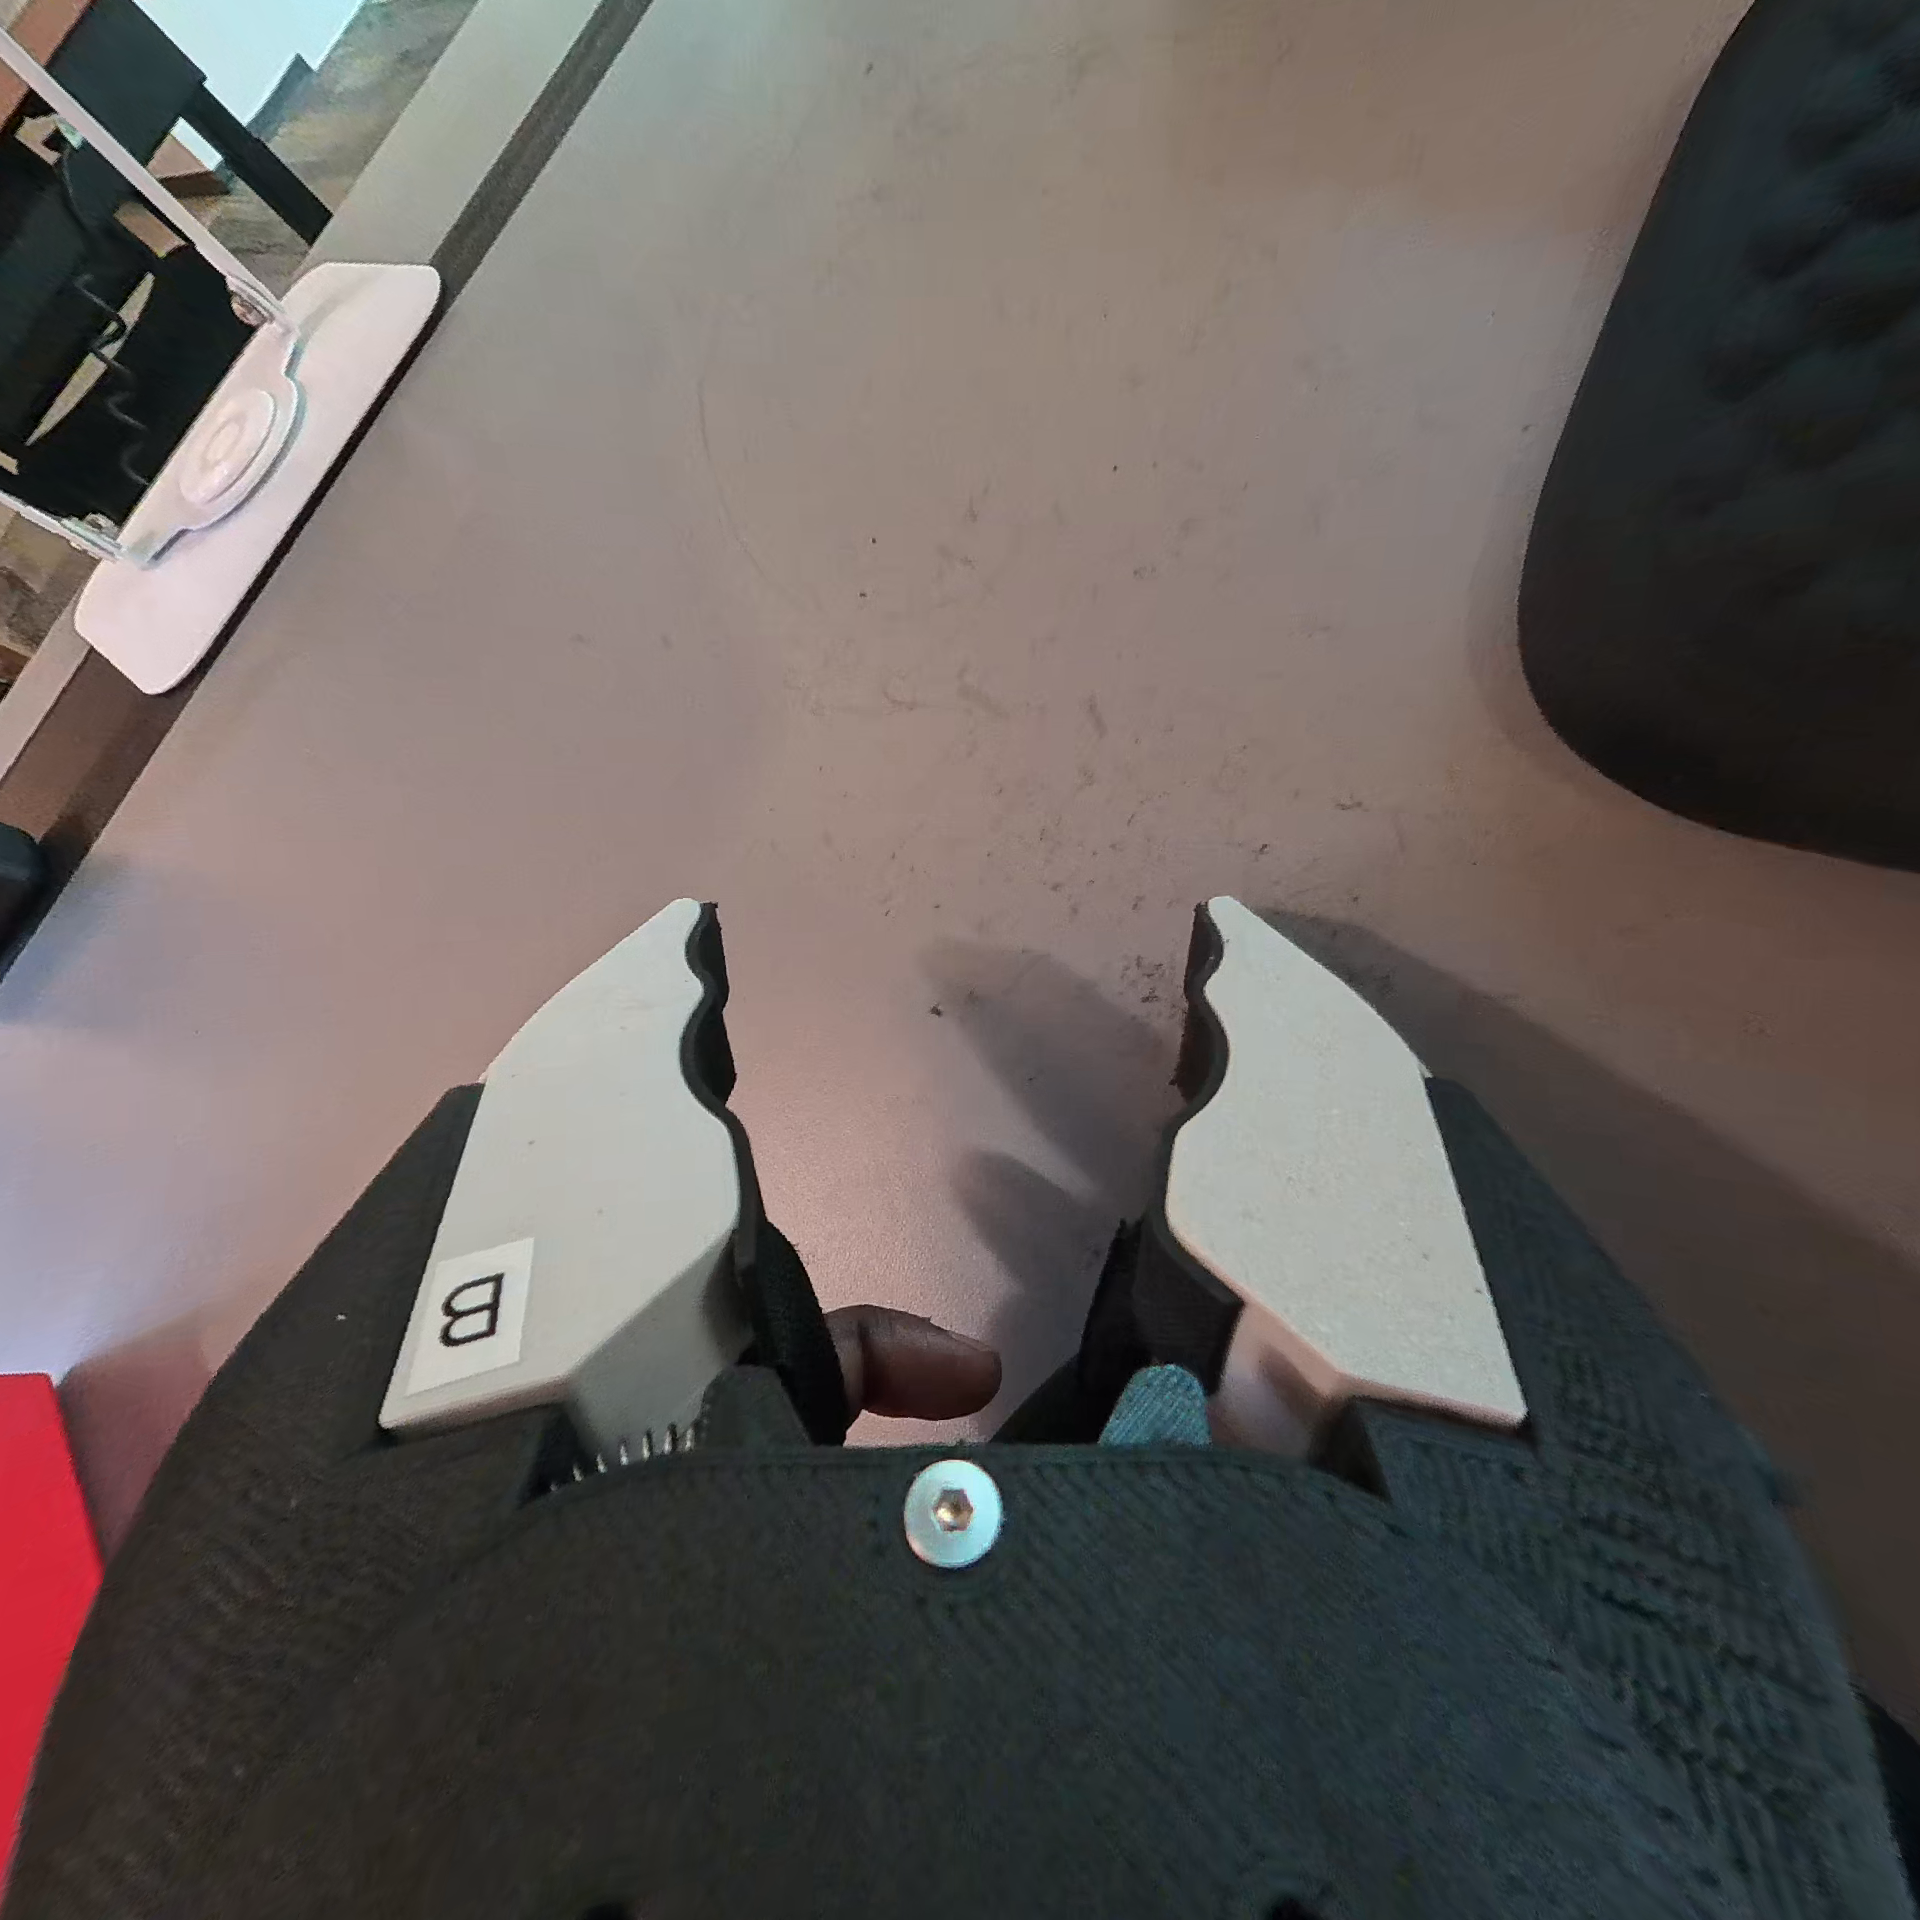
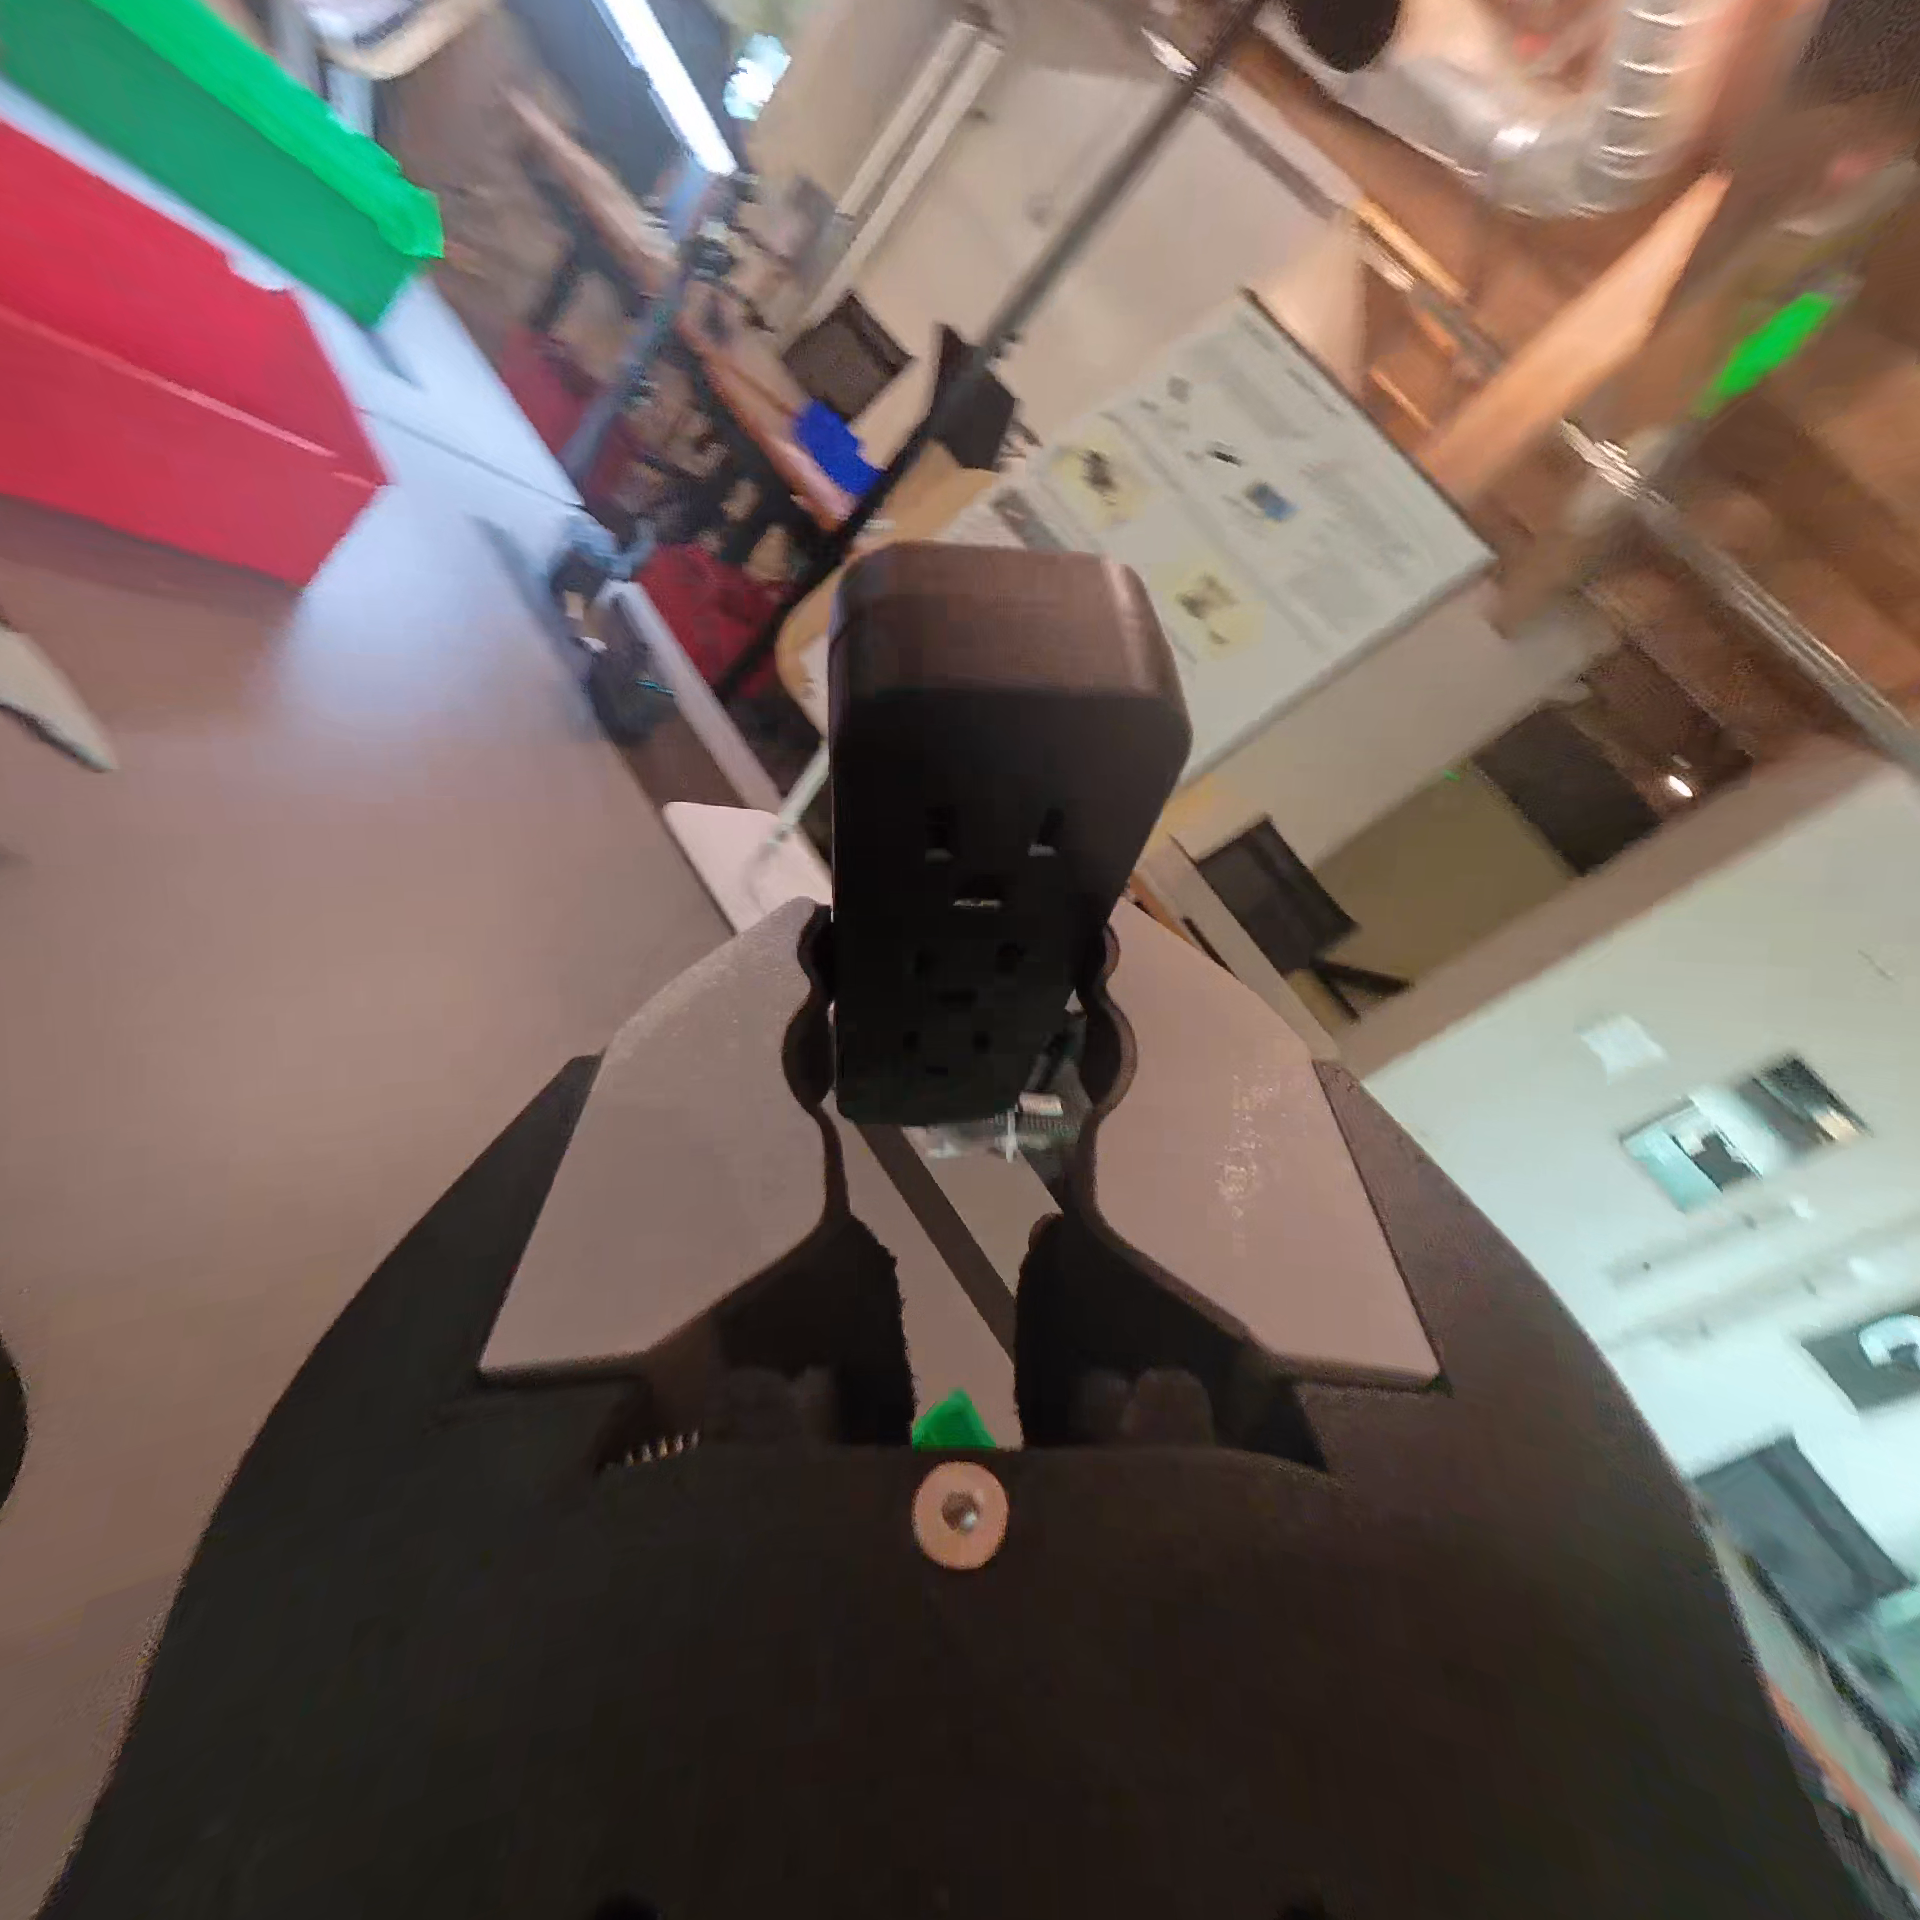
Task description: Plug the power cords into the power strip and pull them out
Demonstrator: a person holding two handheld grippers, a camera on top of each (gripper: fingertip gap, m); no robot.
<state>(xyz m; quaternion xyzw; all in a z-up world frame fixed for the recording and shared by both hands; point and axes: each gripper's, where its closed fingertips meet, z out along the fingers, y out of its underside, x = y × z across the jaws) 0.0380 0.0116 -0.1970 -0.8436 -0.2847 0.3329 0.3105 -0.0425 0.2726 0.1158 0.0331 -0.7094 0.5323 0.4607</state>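
Right wrist view: tongs (image 2: 961,961) around power strip (image 2: 997,748)

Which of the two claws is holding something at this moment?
The right claw: it is shut on the black power strip, held clear of the table. The left claw is open, with only table between its fingers.

table (image 1: 1039,468): grey, scuffed | on it: white lamp base (image 1: 260,468), far-left edge; red box (image 2: 156,416)

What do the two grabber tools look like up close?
Both have rough black plastic bodies with a silver screw in the middle. The left gripper has light grey fingers with wavy black inner edges and a small white sticker. The right gripper has matching grey fingers.
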